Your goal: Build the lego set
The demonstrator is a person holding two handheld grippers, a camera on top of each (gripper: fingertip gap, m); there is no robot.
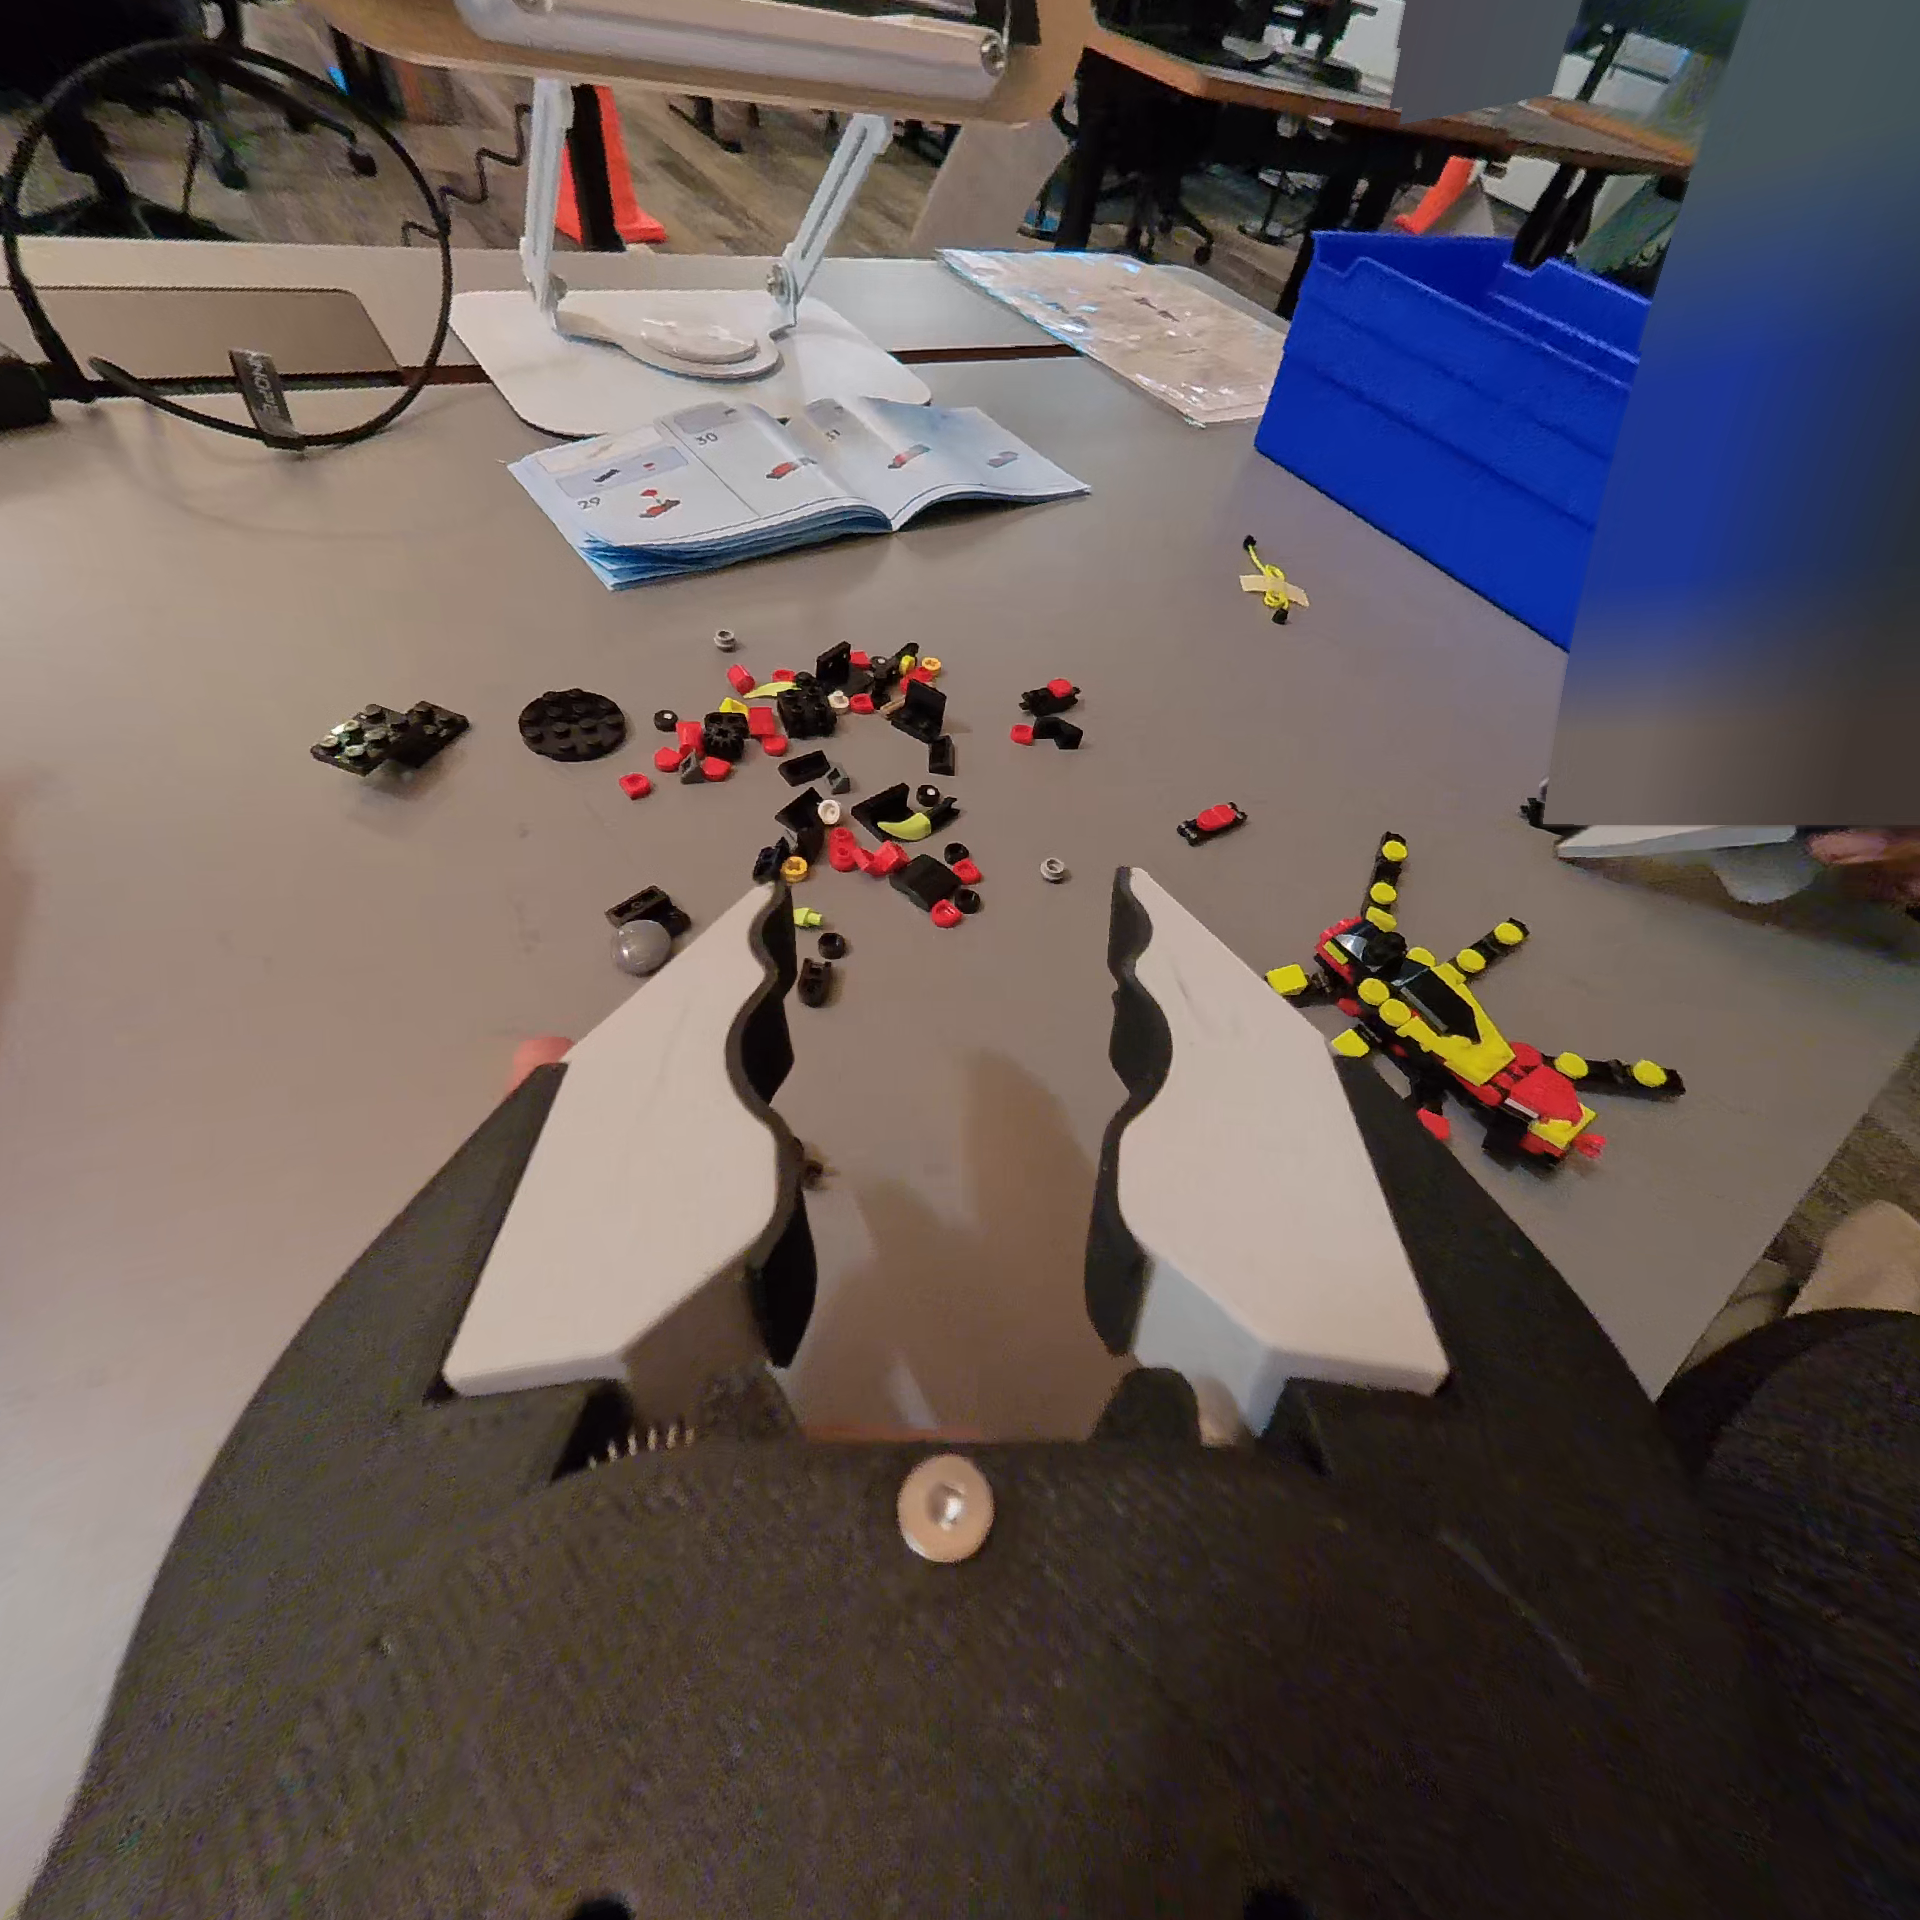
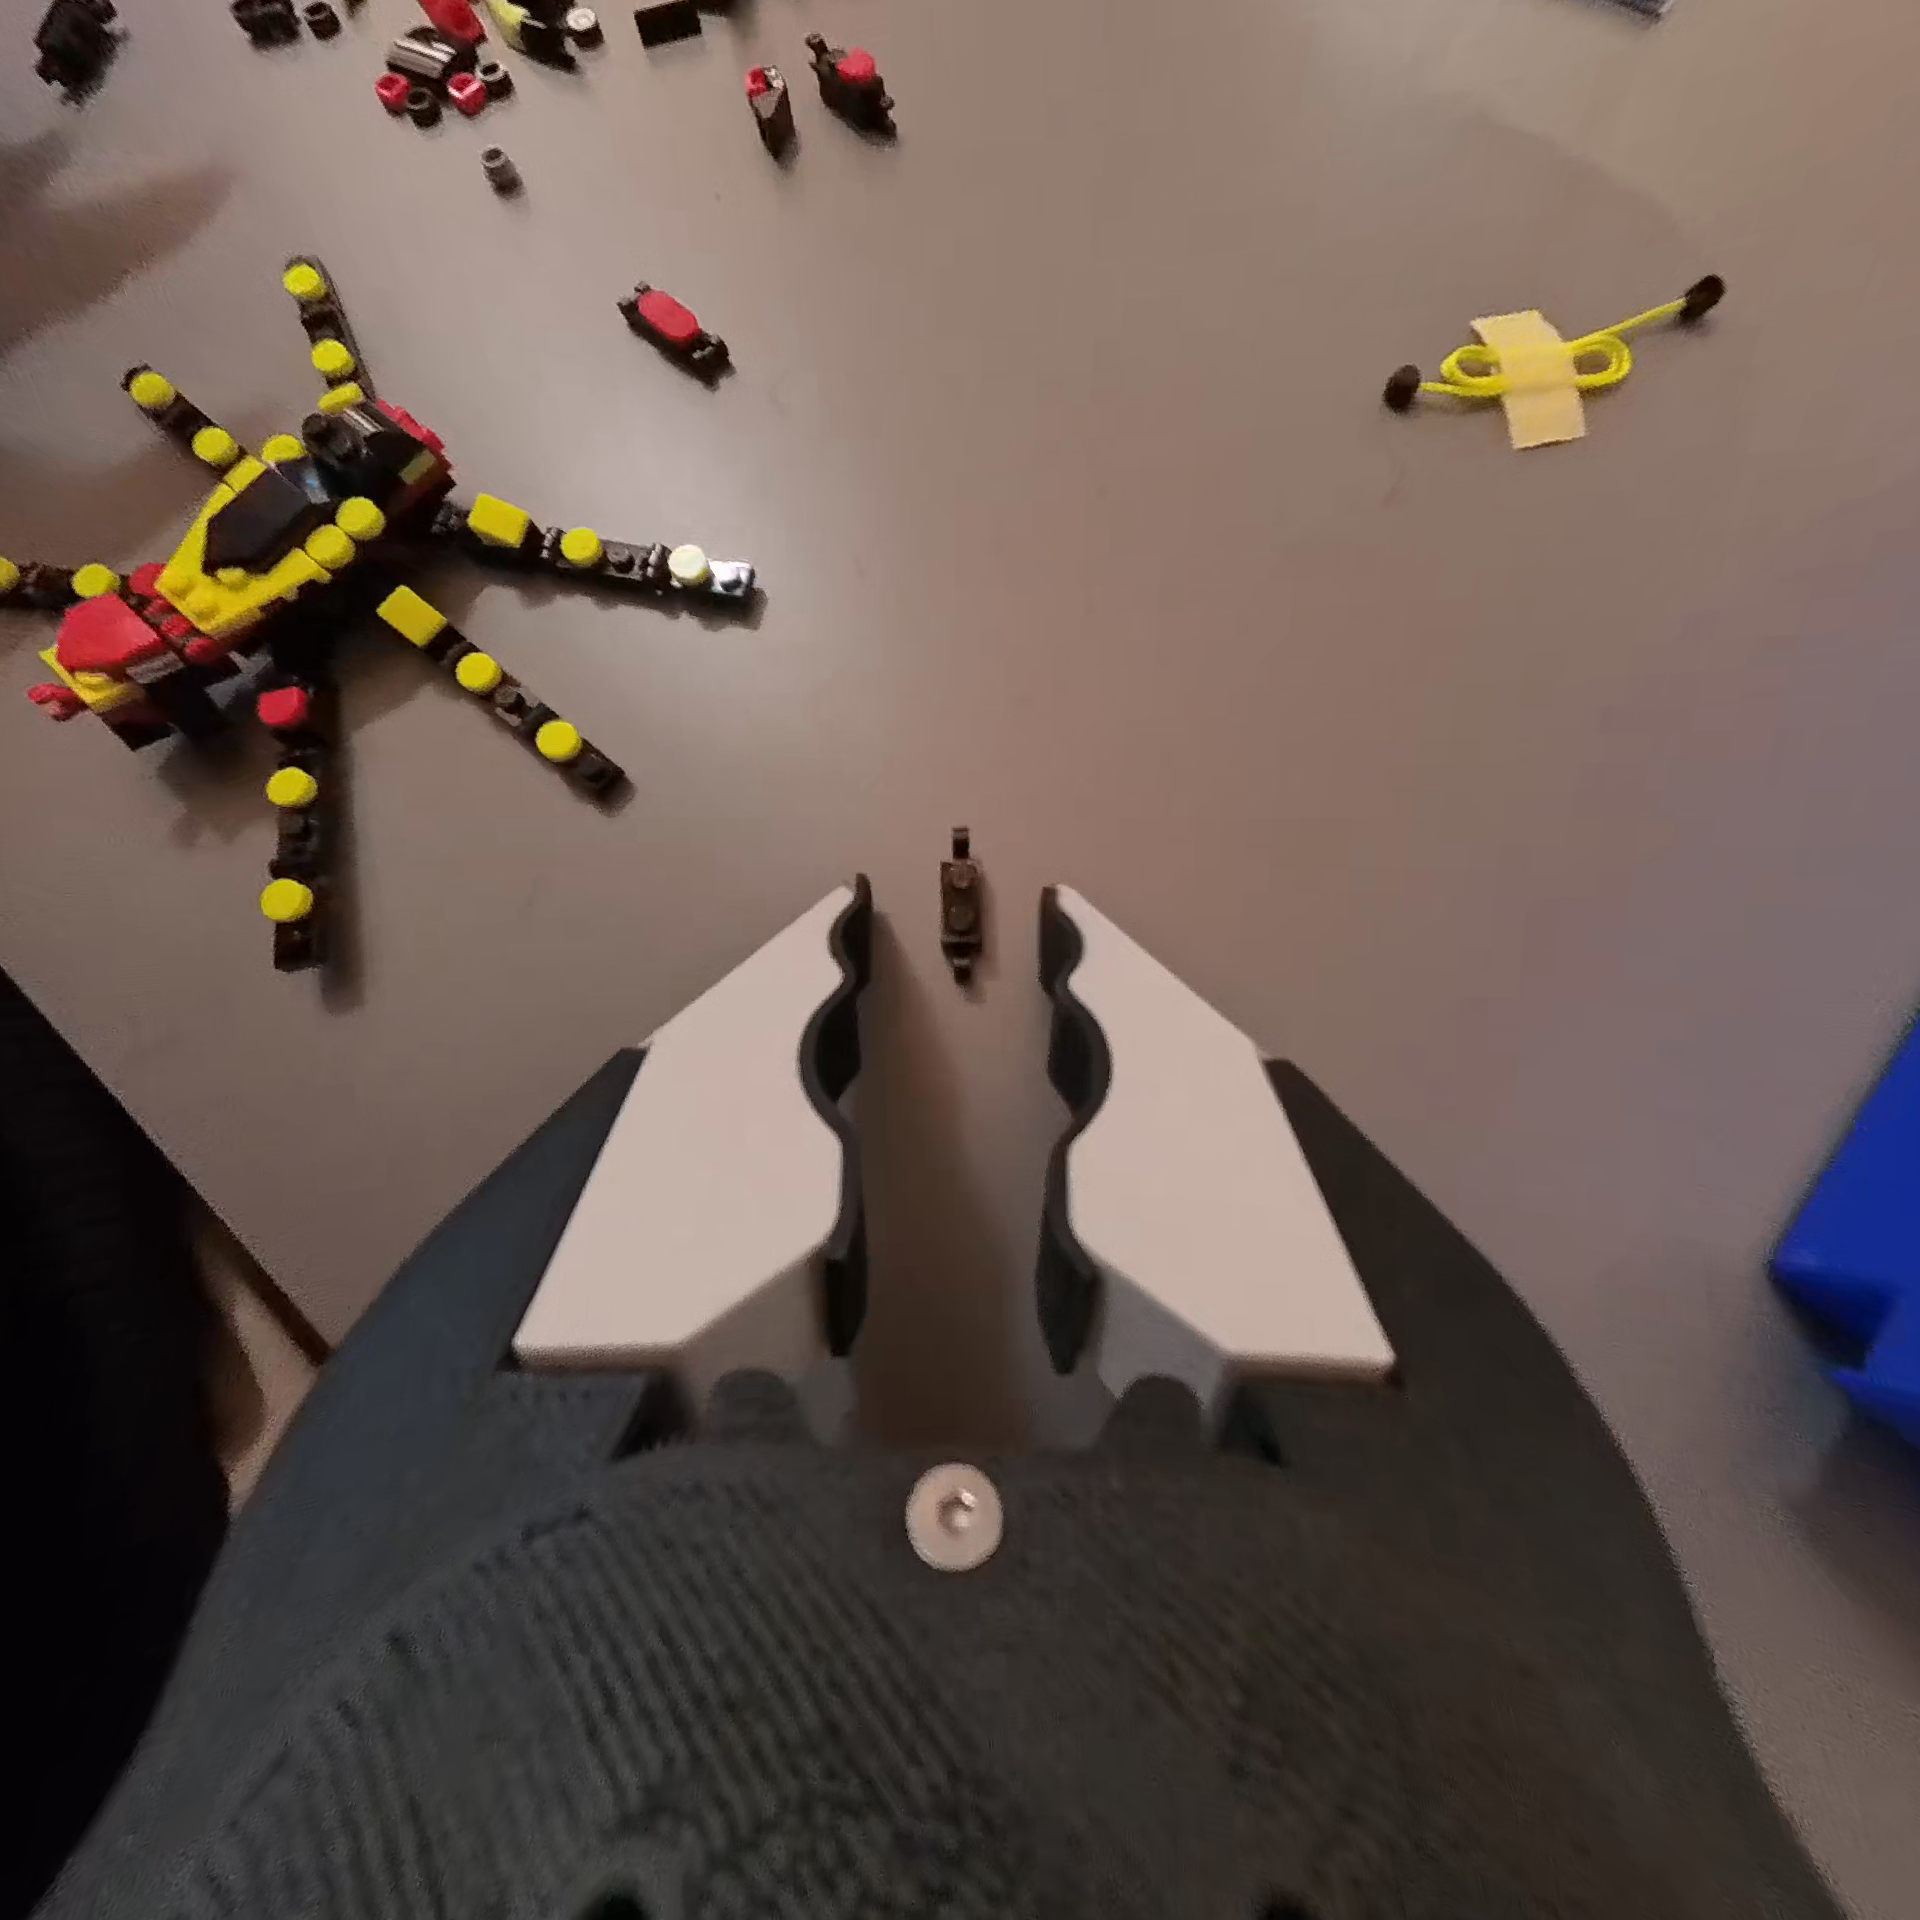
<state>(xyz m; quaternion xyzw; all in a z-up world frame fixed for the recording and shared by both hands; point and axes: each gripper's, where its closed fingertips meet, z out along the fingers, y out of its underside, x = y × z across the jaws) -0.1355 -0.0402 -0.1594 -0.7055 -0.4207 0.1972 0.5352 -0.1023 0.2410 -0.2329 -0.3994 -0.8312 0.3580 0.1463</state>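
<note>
A half-built red, yellow and black lego spider [image 1: 1455,1023] lies on the grey table right of my left gripper [image 1: 951,883], which is open and empty above the near edge of a scatter of small loose pieces [image 1: 831,769]. The spider also shows at the left of the right wrist view [image 2: 260,582]. My right gripper [image 2: 954,894] is open; a small black clip piece [image 2: 961,906] lies on the table between its fingertips, apart from both. A red-topped black piece [image 2: 670,324] lies beyond it.
An open instruction booklet [image 1: 790,478] lies behind the loose pieces, before a white stand base [image 1: 675,353]. A blue bin [image 1: 1455,416] stands at the right, with its corner in the right wrist view [image 2: 1860,1247]. A taped yellow string [image 2: 1538,369] lies far right. A black plate assembly [image 1: 390,736] and round plate [image 1: 571,725] lie left. The gap from one gripper's tips to the other's is roughly 30 cm.
</note>
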